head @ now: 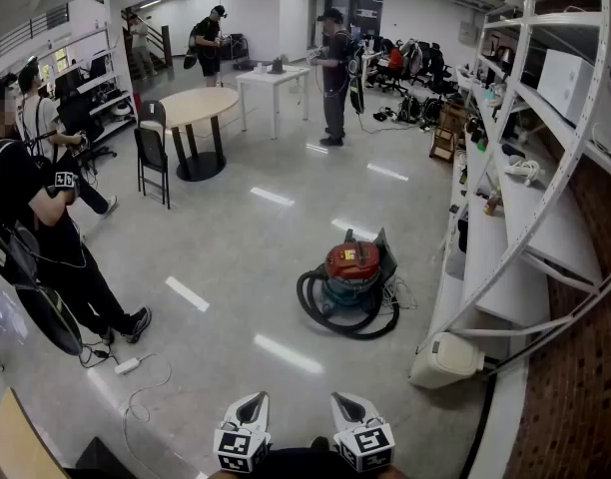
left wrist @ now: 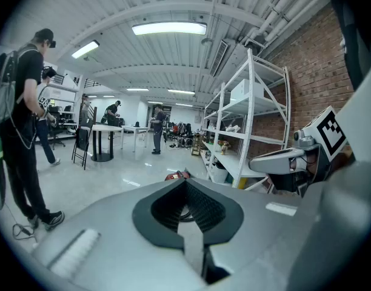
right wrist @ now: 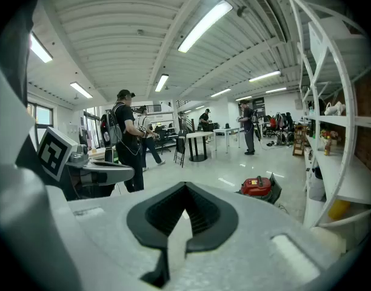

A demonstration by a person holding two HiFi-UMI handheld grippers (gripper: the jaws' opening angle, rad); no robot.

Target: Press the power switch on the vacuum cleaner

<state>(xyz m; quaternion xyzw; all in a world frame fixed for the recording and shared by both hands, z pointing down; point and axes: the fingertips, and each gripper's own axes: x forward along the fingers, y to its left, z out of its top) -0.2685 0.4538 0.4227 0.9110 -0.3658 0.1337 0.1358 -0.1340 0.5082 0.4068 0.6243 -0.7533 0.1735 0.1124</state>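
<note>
The vacuum cleaner [head: 353, 267] sat on the floor [head: 236, 267] well ahead, a touch right of centre (its switch too small to pick out). Left gripper [head: 250, 408] and right gripper [head: 349, 407] both hung closed and empty, the right marginally nearer.

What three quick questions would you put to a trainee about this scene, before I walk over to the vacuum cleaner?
1. True or false: the left gripper is touching the red-lidded round vacuum cleaner.
2. The black flexible hose lies: A) coiled on the glossy grey floor round the vacuum cleaner; B) on a shelf; C) on a round table.
3. Fill in: the right gripper has its jaws ____ (apart or together).
Key: 1 false; 2 A; 3 together.
</note>
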